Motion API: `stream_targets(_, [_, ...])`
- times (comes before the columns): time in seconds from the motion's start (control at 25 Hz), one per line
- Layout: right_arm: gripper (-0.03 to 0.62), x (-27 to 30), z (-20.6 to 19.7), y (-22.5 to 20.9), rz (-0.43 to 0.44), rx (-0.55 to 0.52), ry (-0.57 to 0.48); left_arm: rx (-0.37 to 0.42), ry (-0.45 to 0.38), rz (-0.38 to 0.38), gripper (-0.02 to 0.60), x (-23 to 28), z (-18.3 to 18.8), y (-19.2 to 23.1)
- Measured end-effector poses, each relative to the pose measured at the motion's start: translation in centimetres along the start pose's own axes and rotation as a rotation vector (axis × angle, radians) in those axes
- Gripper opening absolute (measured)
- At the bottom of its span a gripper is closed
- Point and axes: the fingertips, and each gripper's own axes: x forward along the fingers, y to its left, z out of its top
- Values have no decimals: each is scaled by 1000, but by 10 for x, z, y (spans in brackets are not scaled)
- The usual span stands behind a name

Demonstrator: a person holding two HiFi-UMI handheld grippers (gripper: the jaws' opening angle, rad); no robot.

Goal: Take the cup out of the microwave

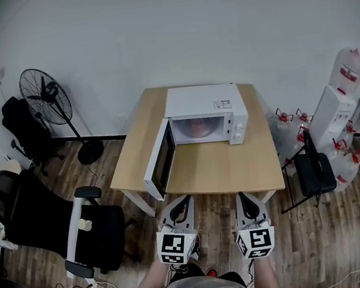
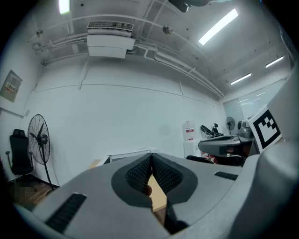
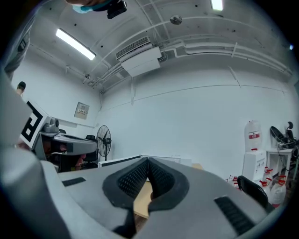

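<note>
White microwave (image 1: 204,104): back edge of the wooden surface (image 1: 228,167), door (image 1: 159,161) swung wide.
Cup (image 1: 199,128): pinkish shape inside the cavity.
Left claw (image 1: 184,201): closed, empty, off the near edge.
Right claw (image 1: 246,197): closed, empty.
Advice: open one claw first, then enter level, clear of the door.

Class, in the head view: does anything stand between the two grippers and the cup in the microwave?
Nothing visible. The door of the microwave hangs open to the left, clear of the opening, and the table in front is bare. The cup shows only as a dim reddish shape inside.
</note>
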Motion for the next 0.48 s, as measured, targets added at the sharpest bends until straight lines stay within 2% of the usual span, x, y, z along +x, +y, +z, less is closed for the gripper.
stream_targets(0.48, [18,39,-10,-24,8,2,19,-7,9,3,23,49,-5,10])
